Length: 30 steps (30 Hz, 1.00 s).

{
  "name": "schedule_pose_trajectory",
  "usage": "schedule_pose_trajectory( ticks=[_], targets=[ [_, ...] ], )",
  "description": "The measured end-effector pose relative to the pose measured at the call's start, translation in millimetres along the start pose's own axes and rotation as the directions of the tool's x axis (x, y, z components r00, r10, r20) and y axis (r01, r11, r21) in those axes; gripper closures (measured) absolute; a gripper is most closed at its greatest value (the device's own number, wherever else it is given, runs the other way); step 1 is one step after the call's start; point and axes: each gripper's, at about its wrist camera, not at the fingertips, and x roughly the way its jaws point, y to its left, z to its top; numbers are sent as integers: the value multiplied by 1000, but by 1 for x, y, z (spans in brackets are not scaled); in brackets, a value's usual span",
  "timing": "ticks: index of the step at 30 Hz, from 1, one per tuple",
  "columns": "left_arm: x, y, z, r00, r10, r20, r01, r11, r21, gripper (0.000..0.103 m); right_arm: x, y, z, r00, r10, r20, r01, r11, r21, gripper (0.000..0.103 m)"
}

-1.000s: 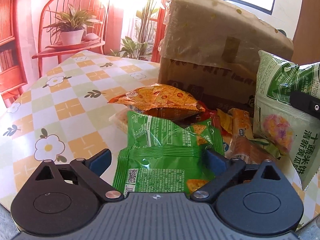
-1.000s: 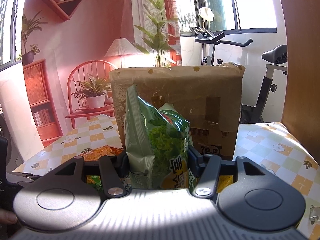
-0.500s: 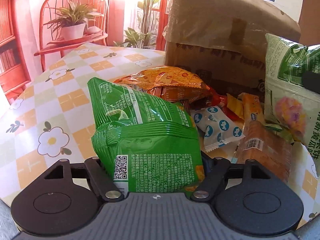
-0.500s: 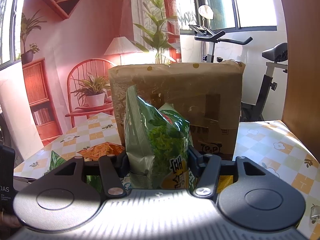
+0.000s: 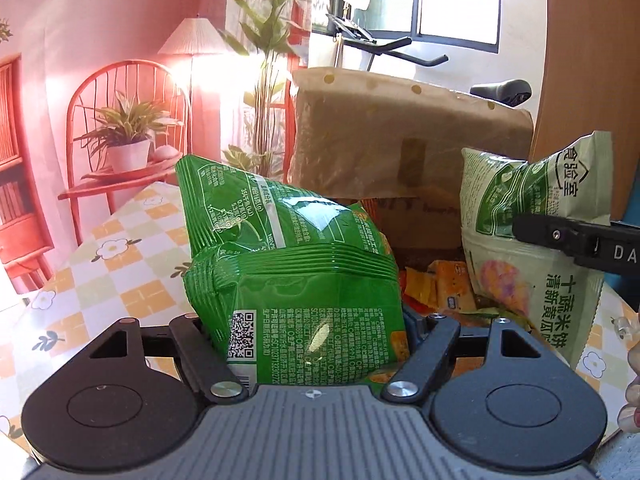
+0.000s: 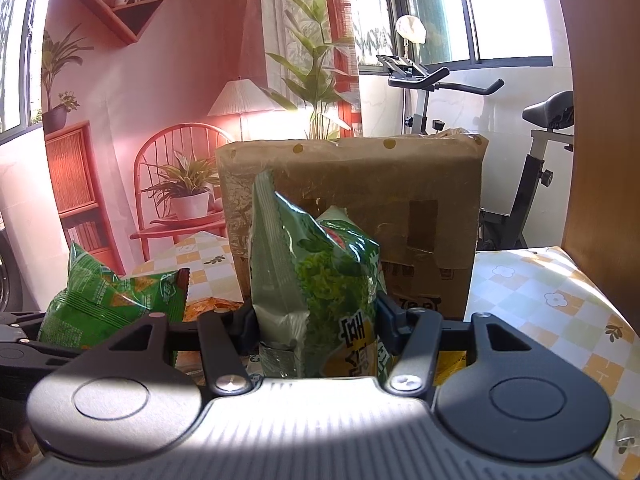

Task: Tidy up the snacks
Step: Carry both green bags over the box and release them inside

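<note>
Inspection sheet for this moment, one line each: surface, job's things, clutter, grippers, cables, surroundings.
Surface: checked floral tablecloth, sunlit.
Job's things: bright green snack bag and pale green snack bag, both lifted; brown paper bag upright behind them.
Clutter: loose orange snack packets on the table before the paper bag.
Grippers: left gripper shut on the bright green snack bag; right gripper shut on the pale green snack bag.
Cables: nothing seen.
Surroundings: exercise bike, window, painted room backdrop.
</note>
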Motion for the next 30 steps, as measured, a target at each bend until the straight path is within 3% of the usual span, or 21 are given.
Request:
schedule_pose_trajectory(
  ticks=[8,18,23,30],
  targets=[
    [-3,0,9,999,25,24,-24,1000,-15,25,-6,1,4,1000,-1,17,1,1000,-8,45],
    [-26,1,67,981,84,173,-81,996,-23,25,-24,0,38,994,16,111,-14,1000,-19,45],
    [-27,-8,99,973,70,222,-70,998,-9,25,-29,-11,73,988,27,150,-30,999,20,45],
    [-5,-25,165,969,29,246,-35,999,21,25,-16,-43,164,975,48,217,-59,997,44,45]
  ],
)
